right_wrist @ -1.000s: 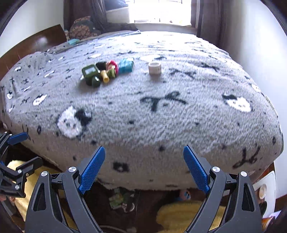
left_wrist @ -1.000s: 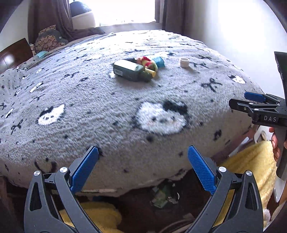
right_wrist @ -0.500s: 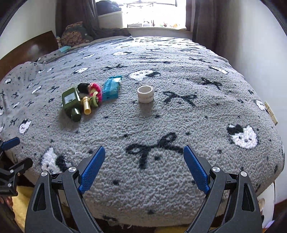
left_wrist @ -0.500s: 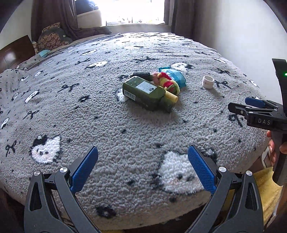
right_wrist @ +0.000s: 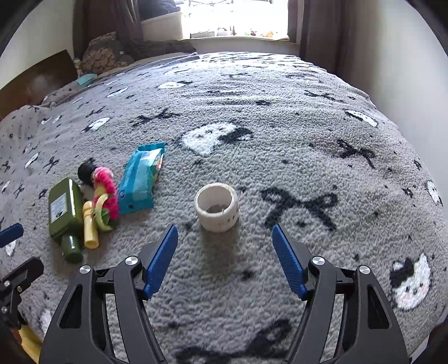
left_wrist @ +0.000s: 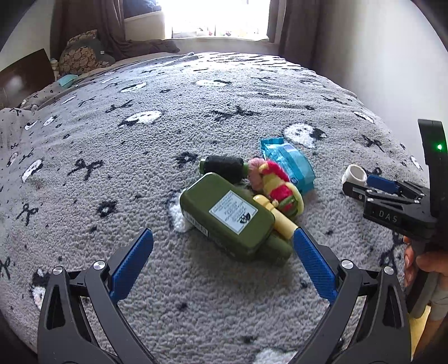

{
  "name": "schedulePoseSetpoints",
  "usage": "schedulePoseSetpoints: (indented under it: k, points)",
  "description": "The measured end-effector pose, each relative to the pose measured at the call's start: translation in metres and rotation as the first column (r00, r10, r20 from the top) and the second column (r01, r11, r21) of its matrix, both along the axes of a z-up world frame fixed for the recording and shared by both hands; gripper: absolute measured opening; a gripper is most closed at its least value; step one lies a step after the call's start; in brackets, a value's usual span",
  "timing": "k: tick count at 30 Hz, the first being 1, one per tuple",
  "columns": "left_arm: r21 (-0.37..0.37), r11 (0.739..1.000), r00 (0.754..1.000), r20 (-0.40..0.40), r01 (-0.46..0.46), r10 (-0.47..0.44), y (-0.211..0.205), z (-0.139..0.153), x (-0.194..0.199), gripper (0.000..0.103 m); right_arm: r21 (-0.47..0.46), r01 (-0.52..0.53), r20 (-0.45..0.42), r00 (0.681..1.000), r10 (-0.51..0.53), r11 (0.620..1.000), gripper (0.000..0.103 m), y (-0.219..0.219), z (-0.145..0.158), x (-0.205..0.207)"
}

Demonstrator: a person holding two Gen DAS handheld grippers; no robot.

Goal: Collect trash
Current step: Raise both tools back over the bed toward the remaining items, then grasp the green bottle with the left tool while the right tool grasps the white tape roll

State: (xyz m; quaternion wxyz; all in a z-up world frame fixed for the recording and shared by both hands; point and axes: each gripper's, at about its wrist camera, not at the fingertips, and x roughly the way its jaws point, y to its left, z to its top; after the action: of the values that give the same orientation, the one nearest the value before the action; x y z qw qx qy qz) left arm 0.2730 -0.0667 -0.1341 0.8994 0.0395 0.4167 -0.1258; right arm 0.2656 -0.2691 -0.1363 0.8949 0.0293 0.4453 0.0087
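Trash lies on a grey patterned blanket (left_wrist: 140,173). A flat olive-green bottle (left_wrist: 226,212) lies on its side just beyond my open left gripper (left_wrist: 222,252), whose right pad is close to the bottle's neck. Beside the bottle are a cream tube (left_wrist: 277,217), a pink, red and green fluffy thing (left_wrist: 275,186), a black spool (left_wrist: 224,168) and a blue packet (left_wrist: 288,163). A small white cup (right_wrist: 217,207) stands upright just ahead of my right gripper (right_wrist: 225,254). Its jaws are closing with nothing between them. The same bottle (right_wrist: 64,207) and blue packet (right_wrist: 141,177) lie left of the cup.
The blanket covers a bed that fills both views. A dark wooden headboard (left_wrist: 25,75) and cushions (left_wrist: 81,54) are at far left, a bright window (left_wrist: 221,16) with brown curtains behind, a pale wall (left_wrist: 378,61) on the right. A person's hand (left_wrist: 422,260) holds the right gripper.
Both grippers have moved forward from the bed's edge out over the blanket, so the trash is now much closer. The right gripper's jaws have narrowed.
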Motion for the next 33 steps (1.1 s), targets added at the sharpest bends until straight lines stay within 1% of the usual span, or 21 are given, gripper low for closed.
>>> schedulePoseSetpoints:
  k: [2,4,6,11,12,15,16,17,21,22,23,25,27,33]
  points:
    - [0.007,1.0,1.0,0.002,-0.007,0.007,-0.005,-0.001,0.009,0.094,-0.003,-0.007,-0.008,1.0,0.007,1.0,0.064,0.001,-0.002,0.006]
    - [0.03,0.999,1.0,-0.003,-0.025,0.025,-0.008,-0.004,0.019,0.094,-0.004,-0.01,-0.007,1.0,0.01,1.0,0.057,-0.002,-0.004,0.011]
    - [0.054,0.997,0.999,-0.015,-0.047,0.047,-0.01,-0.01,0.027,0.09,-0.002,-0.013,-0.006,1.0,0.013,1.0,0.056,-0.004,-0.005,0.016]
    - [0.061,0.996,0.998,-0.027,-0.058,0.06,-0.009,-0.018,0.041,0.091,-0.005,-0.01,-0.002,1.0,0.01,1.0,0.056,-0.009,-0.006,0.023]
    - [0.062,0.996,0.998,-0.03,-0.058,0.06,-0.009,-0.02,0.044,0.089,-0.006,-0.007,0.001,1.0,0.007,1.0,0.055,-0.012,-0.005,0.024]
    - [0.034,0.998,0.997,-0.059,-0.049,0.051,-0.009,-0.026,0.05,0.081,-0.013,-0.005,0.004,1.0,0.005,1.0,0.053,-0.011,-0.008,0.026]
    - [0.025,0.999,0.997,-0.063,-0.044,0.045,-0.01,-0.027,0.051,0.078,-0.011,-0.005,0.006,1.0,0.005,1.0,0.052,-0.009,-0.01,0.027]
    - [0.026,0.998,0.997,-0.06,-0.048,0.05,-0.011,-0.028,0.051,0.078,-0.009,-0.006,0.008,1.0,0.006,1.0,0.05,-0.008,-0.01,0.029]
    - [0.009,0.999,0.997,-0.058,-0.048,0.049,-0.01,-0.028,0.052,0.072,-0.001,-0.008,0.014,1.0,0.008,1.0,0.036,-0.012,-0.011,0.032]
    - [0.004,0.999,0.997,-0.059,-0.045,0.046,-0.01,-0.028,0.051,0.071,0.0,-0.011,0.019,1.0,0.011,1.0,0.035,-0.014,-0.008,0.032]
    - [0.001,0.999,0.997,-0.058,-0.043,0.043,-0.009,-0.027,0.05,0.07,-0.003,-0.012,0.024,1.0,0.012,1.0,0.035,-0.011,-0.011,0.033]
    - [0.006,0.999,0.998,-0.05,-0.038,0.039,-0.008,-0.024,0.047,0.065,-0.012,-0.02,0.038,0.999,0.02,1.0,0.034,-0.008,-0.008,0.028]
    - [0.016,0.999,0.998,-0.041,-0.038,0.039,-0.006,-0.021,0.043,0.062,-0.013,-0.026,0.049,0.998,0.026,1.0,0.034,-0.008,-0.007,0.023]
    - [0.058,0.998,0.999,-0.033,-0.005,0.007,0.0,-0.017,0.019,0.059,-0.014,-0.048,0.072,0.996,0.049,0.999,0.034,-0.01,-0.002,0.007]
